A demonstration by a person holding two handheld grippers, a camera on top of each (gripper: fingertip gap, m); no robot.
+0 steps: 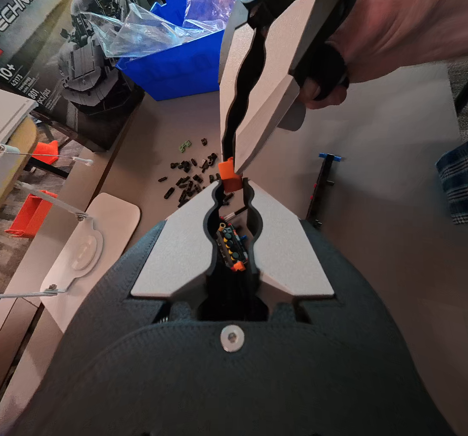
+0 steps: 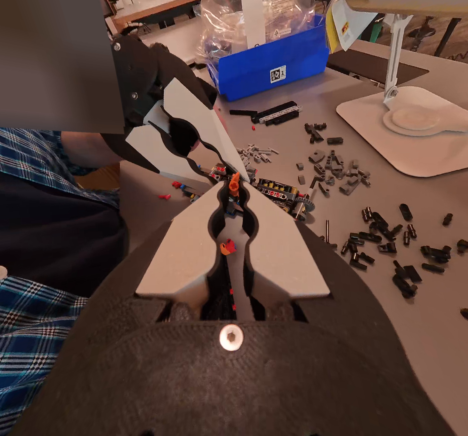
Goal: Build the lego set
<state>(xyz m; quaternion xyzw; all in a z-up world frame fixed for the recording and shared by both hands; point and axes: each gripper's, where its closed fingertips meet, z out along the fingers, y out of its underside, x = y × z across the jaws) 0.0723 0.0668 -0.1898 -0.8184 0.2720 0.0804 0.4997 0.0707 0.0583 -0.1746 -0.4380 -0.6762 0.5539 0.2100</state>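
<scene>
Both grippers meet over the table on one small orange piece (image 1: 229,178), which also shows in the right wrist view (image 2: 234,183). My left gripper (image 1: 231,183) is shut on its lower part. My right gripper (image 2: 234,183) is shut on it too, and in the left wrist view it comes down from above (image 1: 233,168). The left gripper enters the right wrist view from the upper left (image 2: 243,178). Below lies the partly built black assembly (image 2: 276,191) with yellow pins and a grey gear, seen between my left fingers (image 1: 231,246). A small orange, red and blue piece (image 2: 228,247) lies on the table.
A blue bin (image 2: 273,69) with clear bags stands at the back, the set's box (image 1: 63,56) beside it. Loose black pins (image 2: 379,246) and grey pieces (image 2: 336,170) lie to the right. A white stand base (image 2: 405,132) sits far right. A black beam (image 1: 321,188) lies apart. My two grippers' fingertips are within a few centimetres of each other. The white stand base (image 2: 405,132) is about 30 cm from my left fingertips.
</scene>
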